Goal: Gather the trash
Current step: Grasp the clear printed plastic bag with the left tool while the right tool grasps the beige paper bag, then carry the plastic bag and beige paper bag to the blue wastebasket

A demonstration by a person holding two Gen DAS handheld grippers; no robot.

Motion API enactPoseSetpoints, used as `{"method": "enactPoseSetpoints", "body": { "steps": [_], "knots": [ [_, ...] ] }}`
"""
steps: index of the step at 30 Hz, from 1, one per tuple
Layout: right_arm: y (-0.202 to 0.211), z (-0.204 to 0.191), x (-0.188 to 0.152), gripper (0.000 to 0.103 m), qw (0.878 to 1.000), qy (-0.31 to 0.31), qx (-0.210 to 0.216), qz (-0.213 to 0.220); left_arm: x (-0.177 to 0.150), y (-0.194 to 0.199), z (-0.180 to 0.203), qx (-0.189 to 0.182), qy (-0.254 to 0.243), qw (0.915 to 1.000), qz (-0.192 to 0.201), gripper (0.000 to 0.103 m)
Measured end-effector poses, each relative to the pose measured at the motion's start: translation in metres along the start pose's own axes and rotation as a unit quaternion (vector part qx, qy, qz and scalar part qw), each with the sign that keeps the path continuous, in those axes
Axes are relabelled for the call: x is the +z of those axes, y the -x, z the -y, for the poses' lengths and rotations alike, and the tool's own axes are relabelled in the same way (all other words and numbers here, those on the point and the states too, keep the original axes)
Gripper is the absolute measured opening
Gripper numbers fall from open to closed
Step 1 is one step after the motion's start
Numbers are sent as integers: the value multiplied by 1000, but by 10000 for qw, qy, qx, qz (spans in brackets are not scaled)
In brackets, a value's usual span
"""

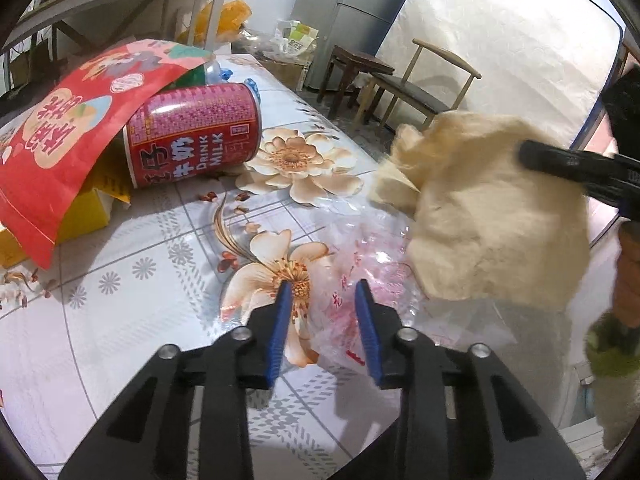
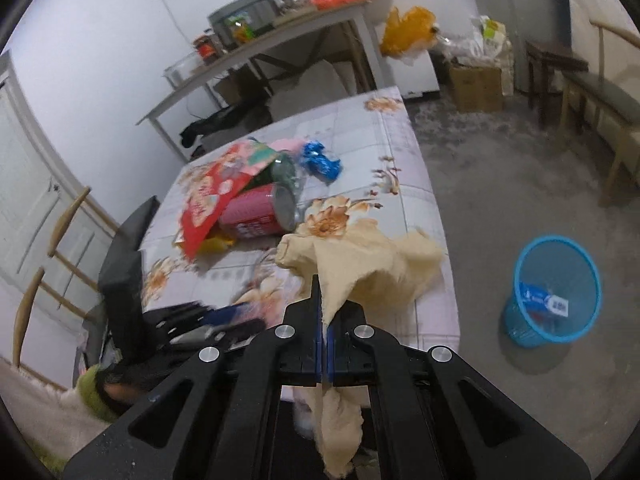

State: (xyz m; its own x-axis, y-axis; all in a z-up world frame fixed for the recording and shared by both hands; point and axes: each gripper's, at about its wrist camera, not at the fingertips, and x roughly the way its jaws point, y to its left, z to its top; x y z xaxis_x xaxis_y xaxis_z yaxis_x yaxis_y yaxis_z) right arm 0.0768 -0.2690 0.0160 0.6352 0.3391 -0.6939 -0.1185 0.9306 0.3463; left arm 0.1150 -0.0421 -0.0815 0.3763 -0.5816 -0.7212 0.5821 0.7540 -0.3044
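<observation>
Your right gripper (image 2: 323,320) has its fingers pressed together on a crumpled cream-yellow paper towel (image 2: 372,264), held up off the flowered tabletop (image 2: 416,200). Your left gripper (image 1: 323,296) hangs low over a clear crinkled plastic bag with red print (image 1: 360,256) lying flat on the tabletop; its blue fingers (image 1: 280,320) stand apart on either side of it, not pressing. Further back lie a pink milk can on its side (image 1: 192,136) and a red printed paper packet (image 1: 72,128). A blue mesh wastebasket (image 2: 552,292) stands on the floor right of the tabletop.
</observation>
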Motion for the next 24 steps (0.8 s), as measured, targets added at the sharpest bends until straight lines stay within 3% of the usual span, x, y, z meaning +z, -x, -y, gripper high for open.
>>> {"method": "enactPoseSetpoints", "body": {
  "steps": [7, 17, 21, 24],
  "knots": [
    [32, 0, -14, 1, 9997, 22, 231, -124, -1, 2, 3, -6, 24, 10000, 43, 15],
    [2, -26, -26, 1, 9904, 168, 1057, -879, -3, 54, -10, 391, 137, 9979, 505, 14],
    [-26, -27, -15, 1, 9901, 181, 996, -971, -6, 58, -20, 486, 284, 9970, 541, 14],
    [-57, -22, -6, 3, 9940, 197, 459, -977, -8, 55, -25, 488, 377, 9968, 503, 14]
  ]
}}
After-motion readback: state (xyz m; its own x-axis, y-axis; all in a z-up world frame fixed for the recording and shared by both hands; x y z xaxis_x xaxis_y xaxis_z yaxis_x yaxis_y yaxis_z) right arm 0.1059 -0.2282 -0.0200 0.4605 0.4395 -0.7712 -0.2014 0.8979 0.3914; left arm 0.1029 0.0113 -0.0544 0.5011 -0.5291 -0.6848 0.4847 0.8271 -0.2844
